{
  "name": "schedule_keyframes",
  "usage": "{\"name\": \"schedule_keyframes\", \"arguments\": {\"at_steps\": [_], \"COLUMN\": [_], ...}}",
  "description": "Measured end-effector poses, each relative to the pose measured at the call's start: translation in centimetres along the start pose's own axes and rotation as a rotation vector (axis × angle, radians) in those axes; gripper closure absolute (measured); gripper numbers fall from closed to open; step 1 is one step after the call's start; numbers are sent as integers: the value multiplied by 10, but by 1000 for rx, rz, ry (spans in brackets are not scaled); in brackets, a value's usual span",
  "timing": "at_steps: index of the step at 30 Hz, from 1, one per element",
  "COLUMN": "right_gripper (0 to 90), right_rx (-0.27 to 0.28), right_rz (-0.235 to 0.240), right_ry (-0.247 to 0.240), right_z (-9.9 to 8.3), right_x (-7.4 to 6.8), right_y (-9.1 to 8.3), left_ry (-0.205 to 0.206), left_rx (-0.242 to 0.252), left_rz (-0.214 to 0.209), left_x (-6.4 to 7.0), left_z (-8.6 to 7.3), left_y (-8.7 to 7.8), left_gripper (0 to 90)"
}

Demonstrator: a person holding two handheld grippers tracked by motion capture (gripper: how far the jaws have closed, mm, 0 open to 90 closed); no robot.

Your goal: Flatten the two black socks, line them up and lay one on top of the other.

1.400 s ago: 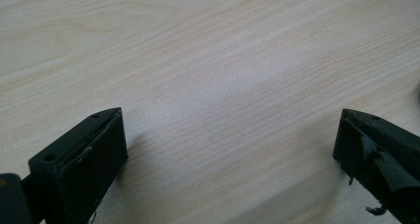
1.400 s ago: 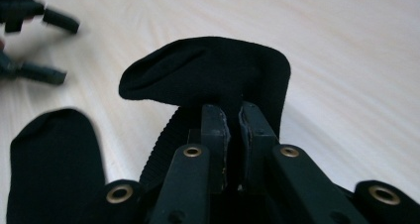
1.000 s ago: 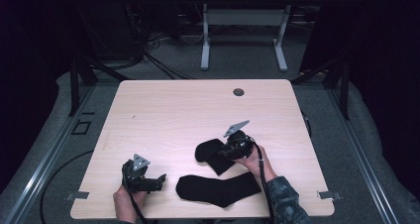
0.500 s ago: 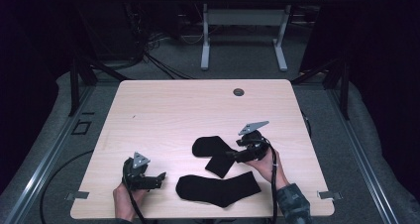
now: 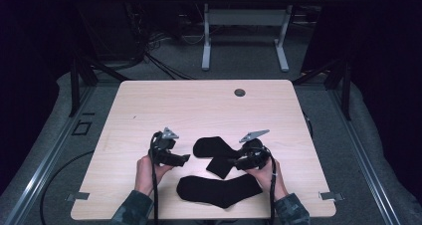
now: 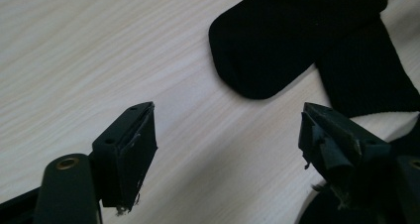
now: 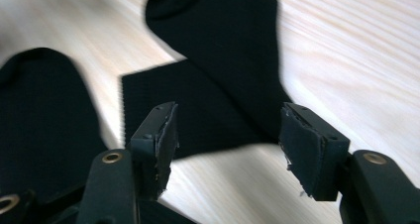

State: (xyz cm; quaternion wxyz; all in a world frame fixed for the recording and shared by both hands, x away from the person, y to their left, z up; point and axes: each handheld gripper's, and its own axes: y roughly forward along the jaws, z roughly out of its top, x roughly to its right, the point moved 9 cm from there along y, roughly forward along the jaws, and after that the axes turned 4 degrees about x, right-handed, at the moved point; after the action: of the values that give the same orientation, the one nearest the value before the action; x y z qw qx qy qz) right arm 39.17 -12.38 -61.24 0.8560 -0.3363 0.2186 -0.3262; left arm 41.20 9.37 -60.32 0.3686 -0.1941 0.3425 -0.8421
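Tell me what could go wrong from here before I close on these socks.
1. The right gripper stands open above the bent sock near its cuff; a close might catch one layer only, so it unfolds when lifted.
2. The flat sock lies very near the bent one, so a low grab might snag both.
3. The left gripper, open, points at bare table short of the toe; closing now would likely miss.

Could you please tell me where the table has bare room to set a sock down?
The table is bare across its far half, from the cable hole out to both far corners, and along the left edge beside the left gripper. It is crowded near the person: the bent sock, the flat sock and the right gripper.
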Motion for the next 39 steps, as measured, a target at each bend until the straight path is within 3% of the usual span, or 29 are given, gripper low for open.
{"name": "schedule_keyframes", "arguments": {"at_steps": [4, 8, 14, 18, 30, 31, 34, 39], "right_gripper": [405, 406, 420, 447, 693, 755, 829, 860], "right_rx": [-18, -46, -62, -41, -29, -20, 3, -5], "right_rz": [-44, -59, -61, -51, -17, -1, 1, -3], "right_ry": [36, 78, 127, 149, 148, 160, 182, 163], "right_z": [-6, -12, -16, -12, -11, -11, -11, -12], "right_x": [14, 22, 28, 30, 29, 29, 29, 31], "right_y": [0, 4, 12, 16, 19, 20, 21, 20], "left_ry": [-9, 4, -16, -18, 8, 9, 13, 31], "left_rx": [-51, -101, -149, -162, -184, -182, -181, -173], "left_rz": [-29, -14, -26, -16, 11, 11, 2, -4], "left_x": [3, 3, 2, 2, 6, 7, 9, 13], "left_z": [9, 14, 16, 17, 19, 19, 19, 20], "left_y": [18, 33, 52, 58, 63, 63, 64, 63], "left_gripper": [276, 322, 350, 388, 630, 703, 801, 852]}}
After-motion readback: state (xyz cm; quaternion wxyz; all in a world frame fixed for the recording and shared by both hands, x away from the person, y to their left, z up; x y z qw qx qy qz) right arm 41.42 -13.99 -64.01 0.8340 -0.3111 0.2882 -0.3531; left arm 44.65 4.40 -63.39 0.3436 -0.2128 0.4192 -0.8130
